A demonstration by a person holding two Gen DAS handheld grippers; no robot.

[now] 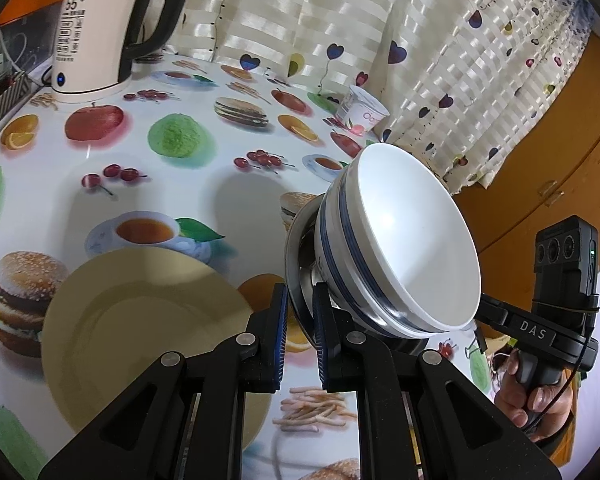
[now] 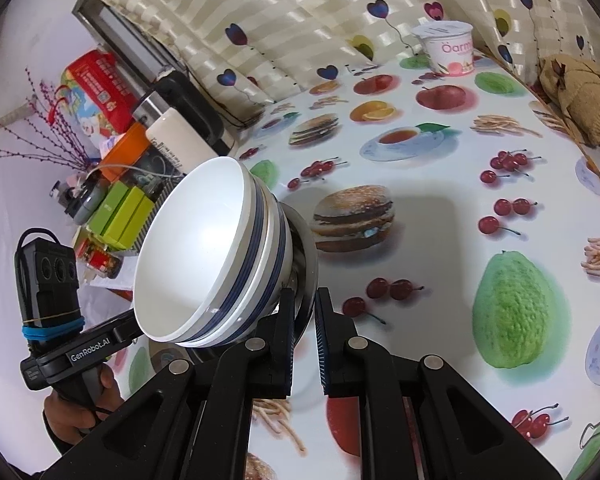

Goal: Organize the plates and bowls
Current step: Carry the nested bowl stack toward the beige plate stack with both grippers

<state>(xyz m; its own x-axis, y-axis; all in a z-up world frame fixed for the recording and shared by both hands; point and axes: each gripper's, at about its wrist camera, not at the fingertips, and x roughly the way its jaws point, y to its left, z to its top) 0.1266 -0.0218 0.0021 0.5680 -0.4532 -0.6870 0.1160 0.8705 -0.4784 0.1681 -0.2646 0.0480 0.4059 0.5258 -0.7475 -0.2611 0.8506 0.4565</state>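
Note:
Two stacked white bowls with blue bands (image 1: 400, 240) (image 2: 196, 252) sit tilted in a shallow steel dish (image 1: 296, 248) (image 2: 306, 256), all held up above the fruit-print table (image 1: 188, 184). My left gripper (image 1: 300, 308) is shut on the dish's rim on one side. On the opposite side my right gripper (image 2: 302, 312) is shut on the same rim. A pale yellow plate (image 1: 140, 340) lies flat on the table below and left of the left gripper. In each view a person's hand (image 1: 532, 396) (image 2: 72, 416) holds the other gripper's handle, whose fingertips are hidden behind the bowls.
A white electric kettle (image 1: 96, 36) stands at the table's far left corner, and a yogurt cup (image 1: 360, 112) (image 2: 448, 48) by the curtain. Boxes and clutter (image 2: 116, 208) crowd a shelf past the table edge. A brown cloth bag (image 2: 580, 100) and wooden cabinet (image 1: 540, 160) flank the table.

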